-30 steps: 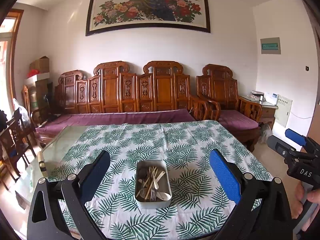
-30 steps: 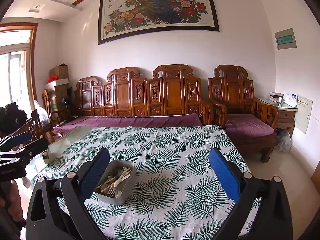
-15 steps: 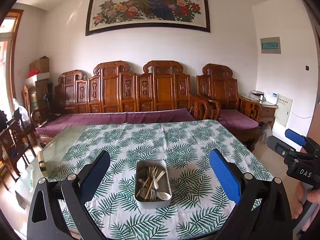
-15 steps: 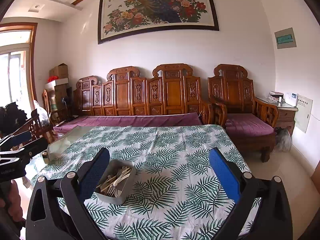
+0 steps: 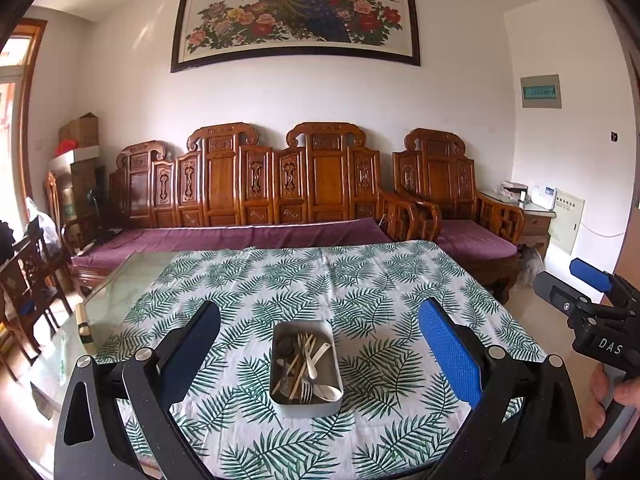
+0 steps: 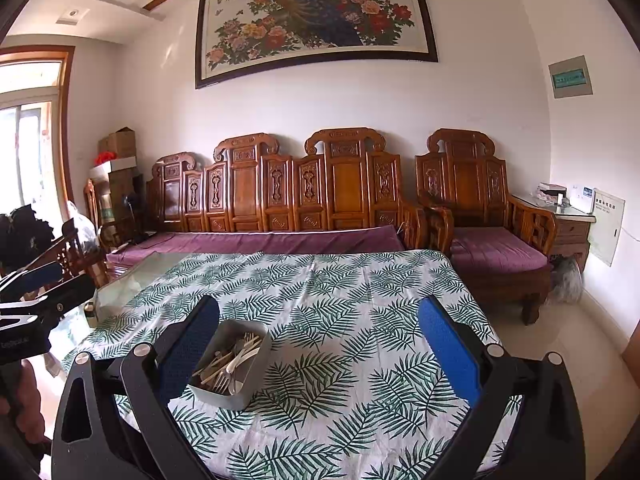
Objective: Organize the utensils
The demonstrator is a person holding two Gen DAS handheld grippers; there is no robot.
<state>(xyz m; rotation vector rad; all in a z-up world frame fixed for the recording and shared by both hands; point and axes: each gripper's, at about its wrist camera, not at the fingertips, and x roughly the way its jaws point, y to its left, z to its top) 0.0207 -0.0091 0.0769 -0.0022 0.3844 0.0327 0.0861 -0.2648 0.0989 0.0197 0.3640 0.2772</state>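
Note:
A grey metal tray (image 5: pixel 334 364) sits on the leaf-print tablecloth and holds a jumble of utensils (image 5: pixel 305 364): forks, spoons and pale sticks. My left gripper (image 5: pixel 319 334) is open and empty, held above the table's near edge with the tray between its fingers in view. My right gripper (image 6: pixel 319 334) is open and empty, to the right of the tray (image 6: pixel 224 394), whose utensils (image 6: pixel 230 364) show by its left finger. Each gripper shows at the edge of the other's view: the right one (image 5: pixel 576 290), the left one (image 6: pixel 38 284).
The table (image 5: pixel 360 280) carries a leaf-print cloth; bare glass (image 5: pixel 120 292) shows at its left end. A carved wooden bench with purple cushions (image 5: pixel 240 236) stands behind it, an armchair (image 5: pixel 460 220) at right, wooden chairs (image 5: pixel 28 280) at left.

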